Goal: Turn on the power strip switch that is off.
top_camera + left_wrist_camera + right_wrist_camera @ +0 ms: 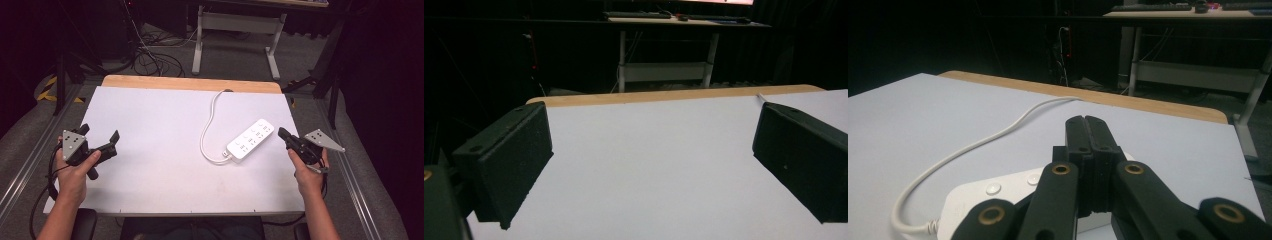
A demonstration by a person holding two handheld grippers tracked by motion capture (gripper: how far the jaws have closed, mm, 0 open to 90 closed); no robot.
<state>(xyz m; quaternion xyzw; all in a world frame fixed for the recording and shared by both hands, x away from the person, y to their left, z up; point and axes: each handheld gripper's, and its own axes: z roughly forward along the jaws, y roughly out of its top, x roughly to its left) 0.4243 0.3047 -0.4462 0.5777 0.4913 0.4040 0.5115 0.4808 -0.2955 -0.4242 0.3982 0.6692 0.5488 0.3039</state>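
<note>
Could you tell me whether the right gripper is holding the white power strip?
No, the right gripper is shut on nothing, poised beside the power strip lying on the table.

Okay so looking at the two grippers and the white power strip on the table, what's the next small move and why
Probably open the right gripper before easing it onto the power strip. Its jaws are pressed together with nothing between them, and it sits just beside the strip's right end, so it cannot grasp as it is. The left gripper is open over bare table, far from the strip.
</note>
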